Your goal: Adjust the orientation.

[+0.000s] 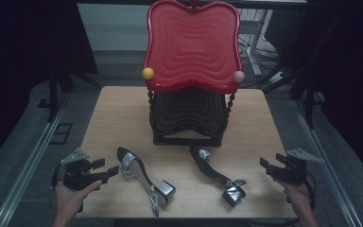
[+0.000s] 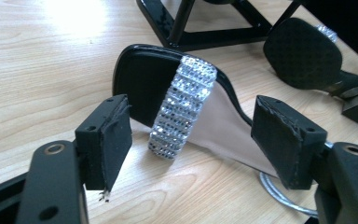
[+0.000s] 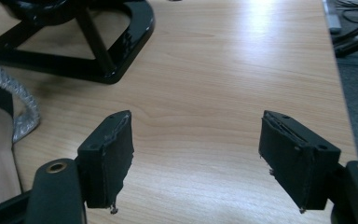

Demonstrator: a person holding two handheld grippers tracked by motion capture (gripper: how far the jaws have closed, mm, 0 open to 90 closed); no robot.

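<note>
In the left gripper view the left sandal [image 2: 186, 112] is cut off at the lower right, its heel hidden behind the right-hand jaw; the right sandal [image 2: 307, 56] runs off the right edge. In the right gripper view, only a rhinestone strap peeks in at the left edge, probably the right sandal's. From the high view, both sandals lie at lower centre on the table [image 1: 123, 113], in front of the black lower shelf of the red-topped rack [image 1: 191, 45]. The left gripper [image 1: 108, 169], held low at lower left, points right with jaws spread wide, empty, just short of the left sandal. The right gripper [image 1: 270, 165], lower right, points left, jaws parted, holding nothing.
</note>
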